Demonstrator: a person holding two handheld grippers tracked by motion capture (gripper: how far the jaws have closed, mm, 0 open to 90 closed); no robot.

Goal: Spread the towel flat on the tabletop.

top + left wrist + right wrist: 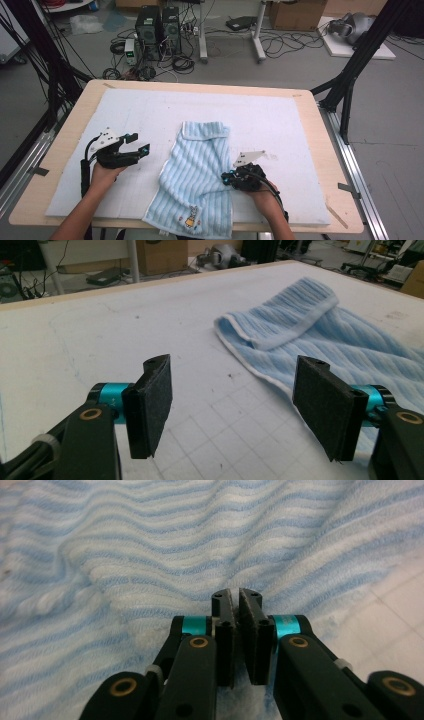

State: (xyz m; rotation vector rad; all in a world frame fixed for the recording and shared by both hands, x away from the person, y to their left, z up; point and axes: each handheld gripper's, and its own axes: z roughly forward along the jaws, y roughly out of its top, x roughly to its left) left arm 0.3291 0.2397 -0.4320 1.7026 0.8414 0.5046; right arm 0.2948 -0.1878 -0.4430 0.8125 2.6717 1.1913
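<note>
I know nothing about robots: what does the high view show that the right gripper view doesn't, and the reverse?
High view: the whole table, the left hand-held gripper with jaws open beside the towel, and both forearms. Right gripper view: a close look at its pads, shut together by the towel's edge. Shared: the blue striped towel and the right hand-held gripper.

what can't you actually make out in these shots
- High view: the towel hangs over the table's near edge, cut by the frame bottom.
- High view: the towel's embroidered motif, too small.
- Right gripper view: whether towel is pinched between the right gripper's closed pads, hidden by them.
</note>
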